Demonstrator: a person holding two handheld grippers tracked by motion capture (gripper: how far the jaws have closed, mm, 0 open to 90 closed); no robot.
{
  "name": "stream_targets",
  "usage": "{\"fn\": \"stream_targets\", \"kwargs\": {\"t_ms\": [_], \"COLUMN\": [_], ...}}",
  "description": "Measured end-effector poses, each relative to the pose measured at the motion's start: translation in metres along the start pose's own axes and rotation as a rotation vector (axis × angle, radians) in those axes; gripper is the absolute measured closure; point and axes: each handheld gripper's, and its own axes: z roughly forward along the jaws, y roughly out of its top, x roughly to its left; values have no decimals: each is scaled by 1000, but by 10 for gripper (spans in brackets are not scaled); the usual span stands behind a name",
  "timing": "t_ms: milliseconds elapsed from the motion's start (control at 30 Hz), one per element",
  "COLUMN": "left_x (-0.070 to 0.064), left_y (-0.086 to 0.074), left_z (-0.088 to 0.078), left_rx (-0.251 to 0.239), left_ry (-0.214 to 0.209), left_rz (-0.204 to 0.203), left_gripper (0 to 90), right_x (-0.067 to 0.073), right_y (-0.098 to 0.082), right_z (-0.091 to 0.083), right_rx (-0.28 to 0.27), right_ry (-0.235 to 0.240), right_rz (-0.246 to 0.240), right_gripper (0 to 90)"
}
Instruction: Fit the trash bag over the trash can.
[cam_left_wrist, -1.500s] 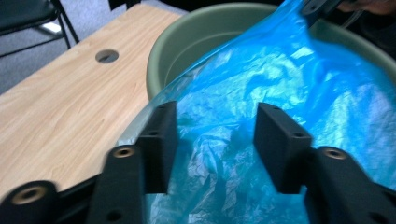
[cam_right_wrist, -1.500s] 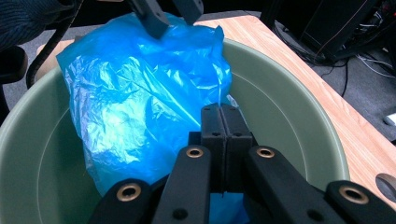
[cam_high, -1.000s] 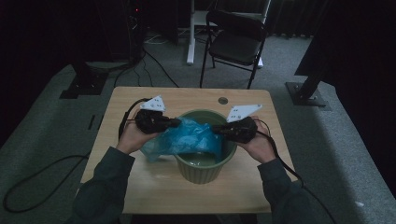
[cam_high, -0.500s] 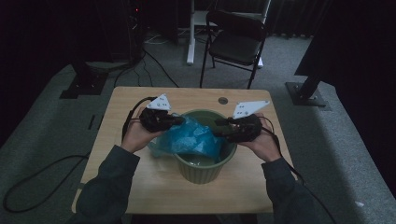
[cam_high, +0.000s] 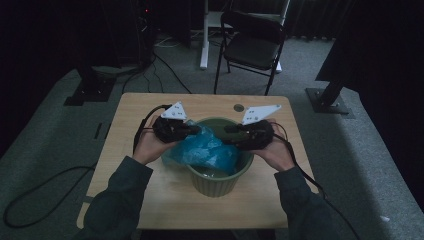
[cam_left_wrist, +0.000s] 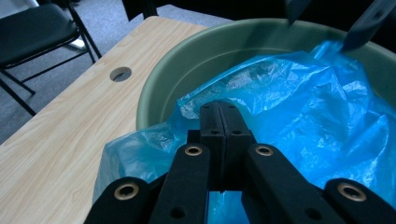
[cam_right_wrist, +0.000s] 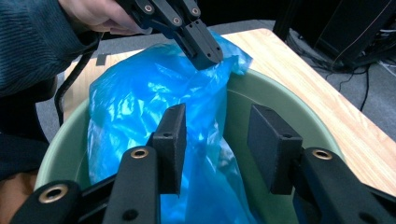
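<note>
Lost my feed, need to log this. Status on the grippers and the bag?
Left gripper shut on blue bag at bin rim. Right gripper jaws just opened, bag film between them, not pinched. Nothing in the way.

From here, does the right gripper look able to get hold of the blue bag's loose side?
Probably yes. The right gripper has just been opening, and the blue bag lies right at its jaws over the green pot, nothing between; the left gripper pinches the far edge.

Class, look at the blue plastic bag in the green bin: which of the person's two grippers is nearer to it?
Left. The left gripper is shut on the blue plastic bag at the green bin's rim; the right gripper stands open, the bag between its jaws.
</note>
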Motion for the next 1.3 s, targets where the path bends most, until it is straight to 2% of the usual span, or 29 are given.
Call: {"fn": "stream_targets", "kwargs": {"t_ms": [133,167,233,300,367,633,900,933,967,1067,1200,1300], "left_x": [-3,-3,-3,-4,-4,-4,-7,-8,-8,-6,-3,1], "left_y": [2,2,2,2,2,2,6,6,6,5,1,-4], "left_z": [1,1,1,2,3,5,8,8,7,4,-8,-22], "left_rx": [0,-2,-3,2,19,32,16,13,11,0,-35,-51], "left_ry": [-6,-6,-7,2,25,60,35,27,25,24,32,61], "left_rz": [9,9,9,14,20,18,20,19,20,14,-13,-32], "left_gripper": [900,900,900,900,900,900,900,900,900,889,810,781], "right_x": [0,-1,-1,-1,0,1,2,2,2,2,2,3], "right_y": [2,2,3,3,4,7,7,6,6,5,4,3], "right_z": [6,15,19,22,22,9,23,26,28,28,24,21], "right_rx": [16,37,46,48,44,9,41,55,71,92,111,128], "right_ry": [7,13,20,35,43,56,86,83,74,45,-1,-26], "right_rz": [6,12,19,23,17,26,35,31,23,5,-10,-25], "right_gripper": [569,569,569,574,574,565,553,617,729,850,877,878]}}
